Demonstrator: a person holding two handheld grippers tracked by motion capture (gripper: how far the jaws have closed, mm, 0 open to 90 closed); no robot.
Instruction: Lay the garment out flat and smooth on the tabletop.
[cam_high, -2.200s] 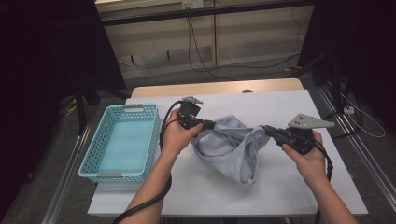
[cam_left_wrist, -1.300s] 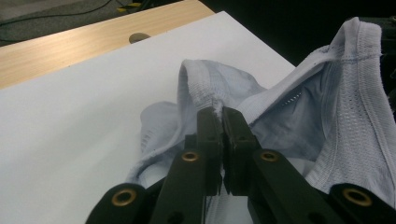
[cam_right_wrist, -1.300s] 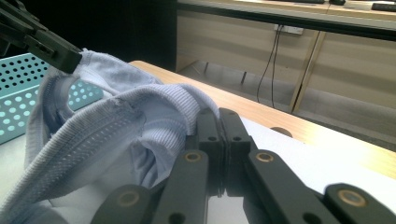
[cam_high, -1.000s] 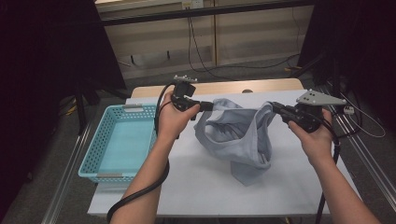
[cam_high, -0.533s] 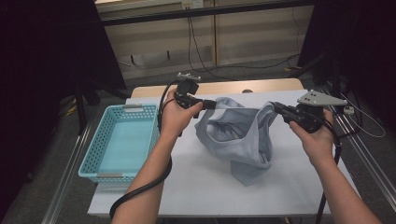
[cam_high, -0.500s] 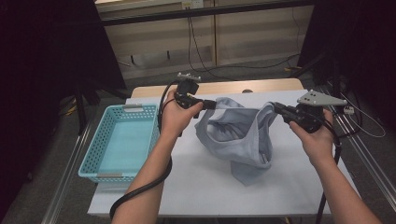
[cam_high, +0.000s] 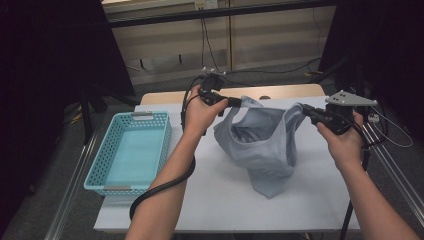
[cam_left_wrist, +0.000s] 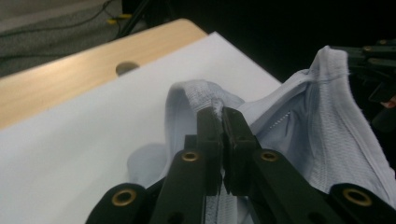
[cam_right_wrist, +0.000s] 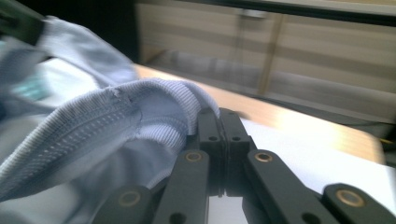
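white table (cam_high: 220, 195), basket (cam_high: 131, 152), garment's hem (cam_high: 270, 186)

left forearm: enters at 6 o'clock, reaches toward 12 o'clock
left gripper (cam_high: 234, 102): held raised, jaws clamped together, pointing to 3 o'clock
right forearm: enters at 5 o'clock, angles toward 11 o'clock
right gripper (cam_high: 306, 110): held raised, jaws clamped together, pointing to 9 o'clock
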